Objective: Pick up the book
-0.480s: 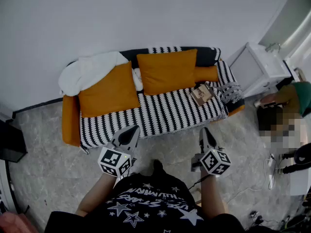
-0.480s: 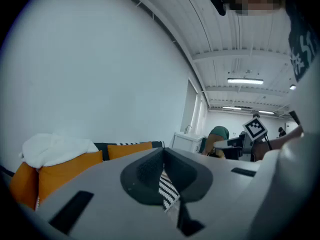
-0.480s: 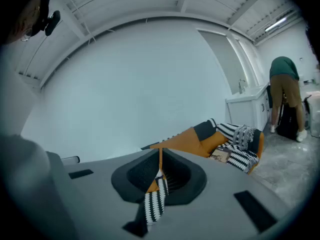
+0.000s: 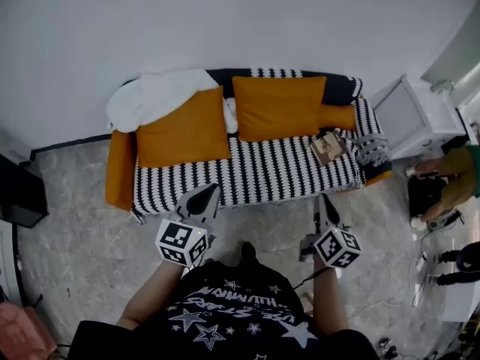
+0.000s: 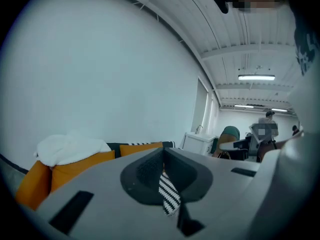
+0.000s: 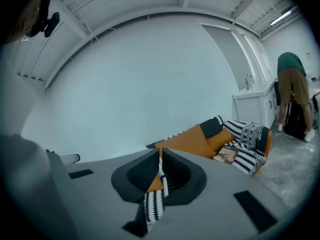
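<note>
The book (image 4: 328,147) is a small brownish volume lying flat on the right end of the striped sofa seat (image 4: 255,175); the right gripper view shows the book (image 6: 226,155) on that same seat. My left gripper (image 4: 204,199) hangs in front of the sofa's front edge, jaws pressed together with nothing between them. To its right, my right gripper (image 4: 325,207) is also shut and empty, short of the sofa and well apart from the book. In each gripper view the two jaws meet in a thin seam, left gripper (image 5: 163,156), right gripper (image 6: 160,159).
Two orange cushions (image 4: 277,107) and a white blanket (image 4: 154,96) lie along the sofa back. A white cabinet (image 4: 416,118) stands right of the sofa, and a person in green (image 4: 457,178) bends near it. A dark unit (image 4: 19,193) sits at the left. Grey marble floor (image 4: 75,223) surrounds me.
The sofa and book have shifted right and slightly down in the head view. Both grippers keep about the same place and stay shut.
</note>
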`<state>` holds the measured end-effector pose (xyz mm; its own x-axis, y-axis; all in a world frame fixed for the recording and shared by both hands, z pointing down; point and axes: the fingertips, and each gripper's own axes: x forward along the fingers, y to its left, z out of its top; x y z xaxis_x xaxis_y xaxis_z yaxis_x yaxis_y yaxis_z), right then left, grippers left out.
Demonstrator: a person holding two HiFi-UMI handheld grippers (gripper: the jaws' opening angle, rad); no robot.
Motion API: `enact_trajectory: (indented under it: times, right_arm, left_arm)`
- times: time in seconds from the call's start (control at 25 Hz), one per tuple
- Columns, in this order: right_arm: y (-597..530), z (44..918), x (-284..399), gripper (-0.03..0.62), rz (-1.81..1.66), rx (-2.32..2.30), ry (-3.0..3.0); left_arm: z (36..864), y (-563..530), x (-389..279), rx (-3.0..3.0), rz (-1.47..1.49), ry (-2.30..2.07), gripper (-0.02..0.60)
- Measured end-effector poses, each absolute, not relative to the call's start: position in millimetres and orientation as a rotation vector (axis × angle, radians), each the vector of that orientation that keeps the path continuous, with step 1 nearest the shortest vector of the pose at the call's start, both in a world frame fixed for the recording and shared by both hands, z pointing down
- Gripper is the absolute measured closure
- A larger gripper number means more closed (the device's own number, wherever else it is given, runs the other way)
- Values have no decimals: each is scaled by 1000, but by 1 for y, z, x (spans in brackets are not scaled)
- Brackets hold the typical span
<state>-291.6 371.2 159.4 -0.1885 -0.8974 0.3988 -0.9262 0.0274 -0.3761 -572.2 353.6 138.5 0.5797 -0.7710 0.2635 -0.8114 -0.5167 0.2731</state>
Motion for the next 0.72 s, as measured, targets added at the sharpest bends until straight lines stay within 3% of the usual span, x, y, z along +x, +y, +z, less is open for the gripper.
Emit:
enact_trajectory:
  times: [0.32, 0.72]
  right_arm:
    - [373, 161, -284, 559, 896, 2048, -2198]
    - [379, 175, -192, 559, 928, 2142, -2093]
  left_arm:
    - [154, 339, -571, 2427, 216, -1264, 574]
    - [145, 300, -486, 2493, 226, -1169, 574]
